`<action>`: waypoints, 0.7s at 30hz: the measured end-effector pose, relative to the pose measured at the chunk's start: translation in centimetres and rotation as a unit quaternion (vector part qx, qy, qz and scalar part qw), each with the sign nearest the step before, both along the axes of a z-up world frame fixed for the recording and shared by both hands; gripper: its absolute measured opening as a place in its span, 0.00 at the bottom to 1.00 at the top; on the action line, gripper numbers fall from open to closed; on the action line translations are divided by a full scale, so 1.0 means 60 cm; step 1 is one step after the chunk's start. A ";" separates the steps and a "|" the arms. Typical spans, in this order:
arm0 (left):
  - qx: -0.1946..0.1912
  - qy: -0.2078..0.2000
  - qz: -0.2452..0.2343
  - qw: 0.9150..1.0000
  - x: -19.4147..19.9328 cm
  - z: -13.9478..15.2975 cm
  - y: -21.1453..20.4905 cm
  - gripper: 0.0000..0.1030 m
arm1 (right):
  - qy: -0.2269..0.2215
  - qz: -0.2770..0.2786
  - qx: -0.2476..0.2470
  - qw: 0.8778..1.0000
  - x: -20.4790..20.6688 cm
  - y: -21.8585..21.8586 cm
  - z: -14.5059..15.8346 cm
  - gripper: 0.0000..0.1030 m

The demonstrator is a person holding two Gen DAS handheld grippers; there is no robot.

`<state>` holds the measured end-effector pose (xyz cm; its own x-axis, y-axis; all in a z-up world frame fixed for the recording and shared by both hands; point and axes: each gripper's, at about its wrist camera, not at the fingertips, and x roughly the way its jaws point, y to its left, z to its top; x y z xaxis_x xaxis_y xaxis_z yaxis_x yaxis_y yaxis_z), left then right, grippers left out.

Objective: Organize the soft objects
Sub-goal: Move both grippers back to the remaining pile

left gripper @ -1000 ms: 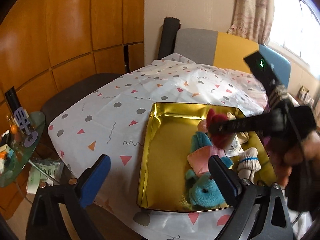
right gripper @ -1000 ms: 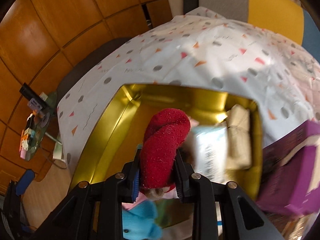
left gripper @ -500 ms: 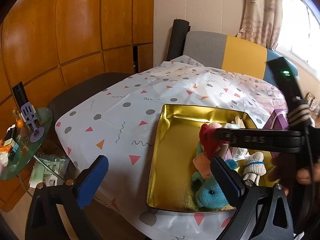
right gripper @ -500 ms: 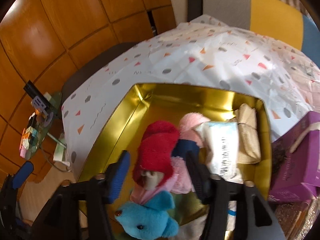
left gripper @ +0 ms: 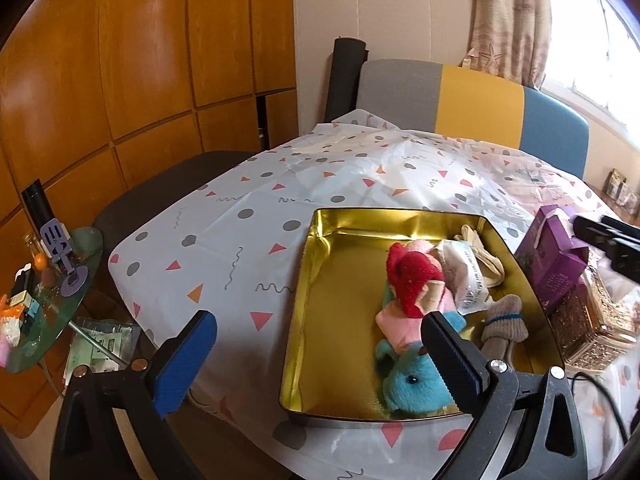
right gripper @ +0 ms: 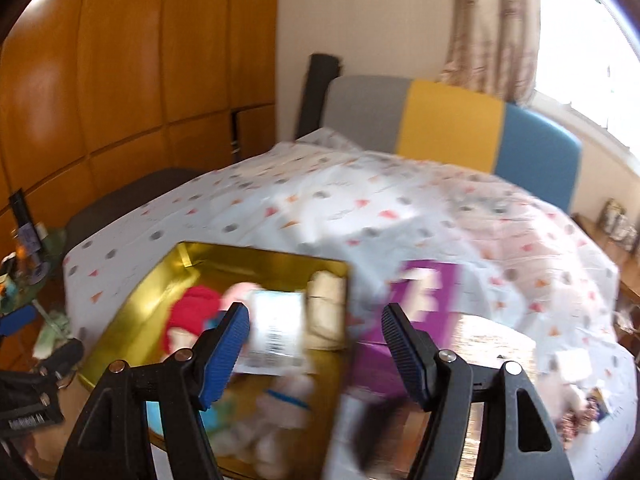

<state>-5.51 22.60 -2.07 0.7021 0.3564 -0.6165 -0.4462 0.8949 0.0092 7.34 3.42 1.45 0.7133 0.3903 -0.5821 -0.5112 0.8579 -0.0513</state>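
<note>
The left claw (left gripper: 316, 356) hangs wide open and holds nothing, its blue pads spread over the near edge of the counter (left gripper: 248, 224), which wears a white cloth with triangles and dots. The right claw (right gripper: 316, 344) is likewise spread wide and empty, above the right side of the gold tin (left gripper: 316, 264); that view is blurred. Inside the tin the red soft toy (left gripper: 410, 282) lies on a pink one (left gripper: 396, 330), with a blue plush (left gripper: 416, 386) nearest the camera, a grey sock (left gripper: 504, 322) and a white packet (left gripper: 466, 276) beside them. A purple box (left gripper: 554, 264) stands just right of the tin.
</note>
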 end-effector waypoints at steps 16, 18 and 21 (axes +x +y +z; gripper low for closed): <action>0.013 0.009 -0.043 0.999 0.014 -0.001 -0.048 1.00 | 0.024 -0.270 0.034 0.962 0.060 -0.424 0.009 0.73; 0.018 0.012 -0.053 0.998 0.017 0.000 -0.058 1.00 | 0.048 -0.322 0.039 0.945 0.072 -0.484 -0.026 0.73; 0.028 0.016 -0.062 0.998 0.022 0.000 -0.071 1.00 | 0.088 -0.393 0.060 0.913 0.071 -0.568 -0.086 0.73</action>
